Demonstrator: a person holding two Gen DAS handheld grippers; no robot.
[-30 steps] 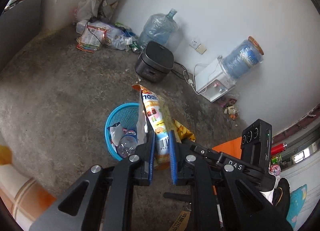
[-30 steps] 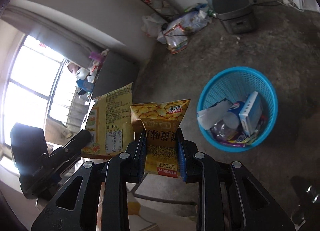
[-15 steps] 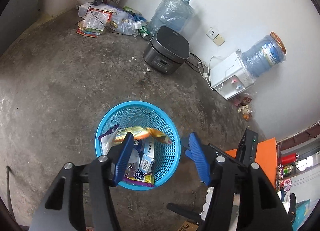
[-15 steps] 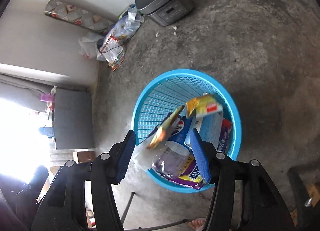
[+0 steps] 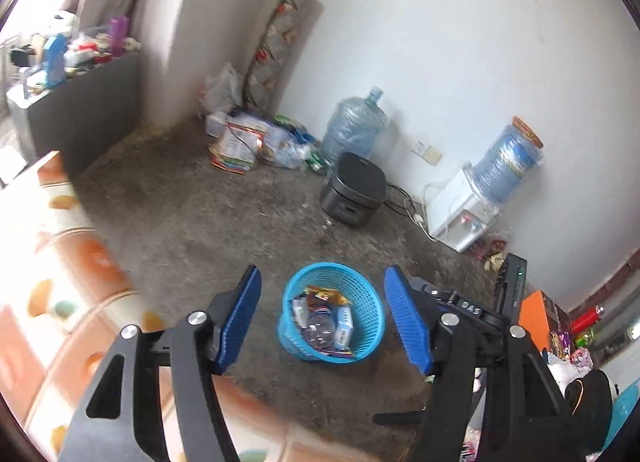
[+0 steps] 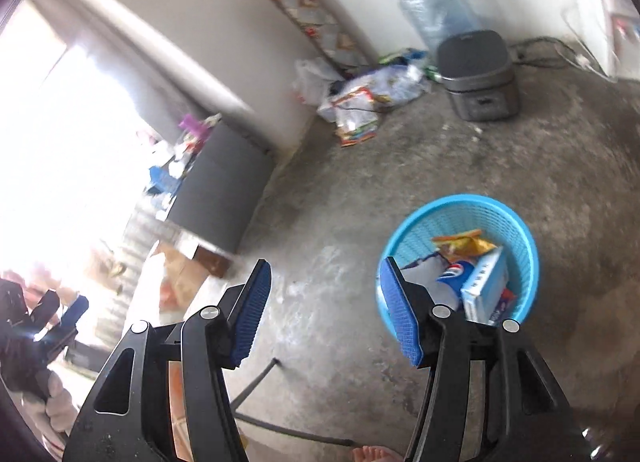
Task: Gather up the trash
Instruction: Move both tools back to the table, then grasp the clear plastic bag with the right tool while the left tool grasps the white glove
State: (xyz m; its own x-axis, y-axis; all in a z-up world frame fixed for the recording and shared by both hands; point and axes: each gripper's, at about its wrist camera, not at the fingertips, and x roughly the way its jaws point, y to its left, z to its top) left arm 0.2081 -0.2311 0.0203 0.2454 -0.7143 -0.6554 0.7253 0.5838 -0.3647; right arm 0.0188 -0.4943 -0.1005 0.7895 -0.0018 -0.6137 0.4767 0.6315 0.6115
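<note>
A blue plastic basket [image 5: 366,294] [image 6: 420,229] stands on the concrete floor, holding snack wrappers [image 6: 464,246], a clear bottle [image 5: 320,328] and a light blue box [image 6: 486,282]. My left gripper [image 5: 324,322] hangs well above and short of it, its jaws still opening, nothing between the blue pads. My right gripper [image 6: 326,308] is open and empty, up and to the left of the basket; its right fingertip [image 6: 400,310] overlaps the basket's near rim in the picture.
A dark rice cooker [image 5: 354,193] [image 6: 478,75], a large water jug [image 5: 356,127], a white water dispenser [image 5: 460,217] and a heap of bags and packets [image 5: 248,141] line the far wall. A patterned tablecloth [image 5: 52,294] fills the lower left. Bare toes [image 6: 372,454] show at the bottom.
Both grippers let their snack packets go, and the packets dropped into the basket. Both hands then drew up and back, the left one farthest, so the basket looks smaller.
</note>
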